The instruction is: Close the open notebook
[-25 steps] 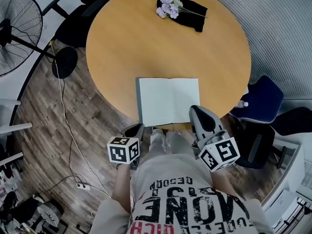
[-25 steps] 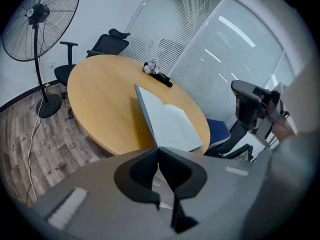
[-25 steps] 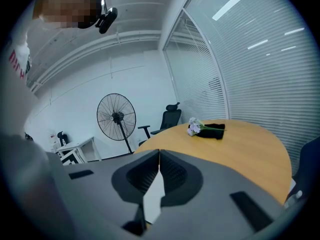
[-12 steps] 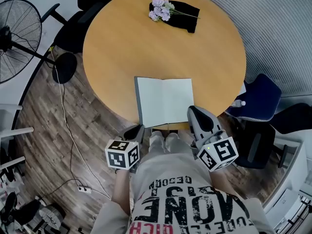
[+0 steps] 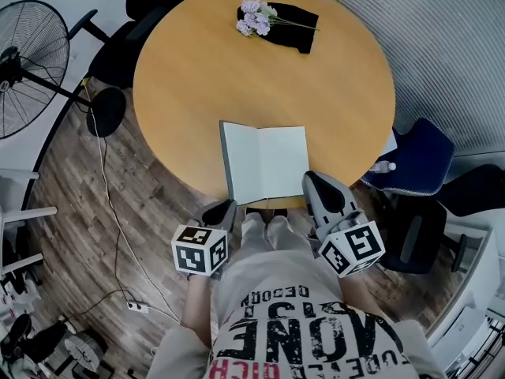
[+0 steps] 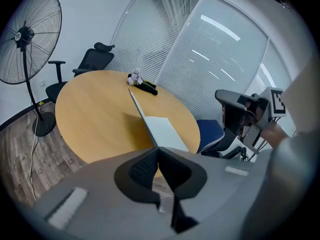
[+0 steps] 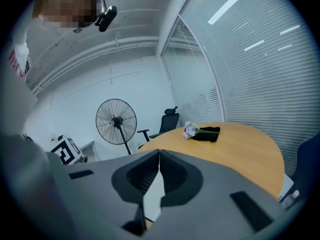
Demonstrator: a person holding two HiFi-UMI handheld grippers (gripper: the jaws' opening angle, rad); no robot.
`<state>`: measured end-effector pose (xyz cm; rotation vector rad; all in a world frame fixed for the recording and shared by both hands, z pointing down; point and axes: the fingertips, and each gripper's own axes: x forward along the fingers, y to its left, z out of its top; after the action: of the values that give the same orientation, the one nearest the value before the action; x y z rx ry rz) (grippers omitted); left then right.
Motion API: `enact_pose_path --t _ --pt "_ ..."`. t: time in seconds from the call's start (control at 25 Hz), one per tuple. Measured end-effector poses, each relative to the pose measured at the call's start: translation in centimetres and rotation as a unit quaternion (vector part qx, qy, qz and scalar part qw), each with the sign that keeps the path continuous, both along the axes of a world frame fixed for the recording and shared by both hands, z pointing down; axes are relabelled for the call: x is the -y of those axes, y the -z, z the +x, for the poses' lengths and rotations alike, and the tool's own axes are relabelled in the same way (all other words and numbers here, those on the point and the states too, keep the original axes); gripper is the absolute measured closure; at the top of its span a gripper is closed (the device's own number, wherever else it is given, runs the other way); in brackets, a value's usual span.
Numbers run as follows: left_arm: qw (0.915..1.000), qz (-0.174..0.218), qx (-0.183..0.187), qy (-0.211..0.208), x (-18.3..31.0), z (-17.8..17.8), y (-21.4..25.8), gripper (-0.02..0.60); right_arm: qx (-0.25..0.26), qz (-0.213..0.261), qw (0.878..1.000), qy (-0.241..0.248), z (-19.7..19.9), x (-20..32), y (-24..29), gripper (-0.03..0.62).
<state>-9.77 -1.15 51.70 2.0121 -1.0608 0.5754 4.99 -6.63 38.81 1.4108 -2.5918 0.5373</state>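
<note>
The open notebook (image 5: 264, 163) lies flat with blank white pages on the round wooden table (image 5: 197, 77), close to its near edge. In the left gripper view the notebook (image 6: 162, 129) sits just ahead of the jaws. My left gripper (image 5: 223, 208) hangs off the table's edge by the notebook's near left corner, shut and empty (image 6: 159, 150). The right gripper (image 5: 310, 180) sits by the near right corner, its jaws meeting at the tips (image 7: 159, 153) with nothing held.
Purple flowers on a black cloth (image 5: 272, 16) rest at the table's far side. A standing fan (image 5: 24, 61) and a black office chair (image 5: 118, 46) are to the left. A blue chair (image 5: 418, 160) stands to the right. A cable (image 5: 106, 196) runs across the wood floor.
The left gripper has risen a little beside the table's edge. The right gripper has barely shifted. The notebook stays open and untouched.
</note>
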Motion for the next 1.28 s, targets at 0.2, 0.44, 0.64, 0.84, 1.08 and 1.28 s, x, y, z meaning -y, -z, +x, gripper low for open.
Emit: enact_pose_path --t 0.2,0.44,0.64,0.84,1.08,1.28 --pt "1.0 0.004 0.001 -0.001 -0.1 0.6 0.4 0.563 0.005 -0.003 1.0 -0.006 0.8 -0.4 -0.3 0.582" --pt "1.0 0.007 0.0 -0.004 0.0 1.1 0.6 0.563 0.005 -0.002 1.0 -0.002 0.9 -0.2 -0.1 0.582" --pt "0.9999 0.01 0.0 -0.013 0.1 1.9 1.0 0.563 0.009 -0.001 1.0 -0.002 1.1 0.1 -0.1 0.582" --pt "0.9996 0.015 -0.005 -0.023 0.1 3.0 1.5 0.563 0.008 0.0 1.0 0.0 1.4 0.5 0.1 0.582" --pt "0.9993 0.02 -0.006 -0.031 0.1 4.1 1.7 0.563 0.009 0.001 1.0 0.002 1.7 0.5 0.1 0.582" --pt "0.9991 0.025 -0.007 -0.035 0.2 4.5 1.9 0.563 0.008 0.0 1.0 0.007 1.6 0.4 0.1 0.582"
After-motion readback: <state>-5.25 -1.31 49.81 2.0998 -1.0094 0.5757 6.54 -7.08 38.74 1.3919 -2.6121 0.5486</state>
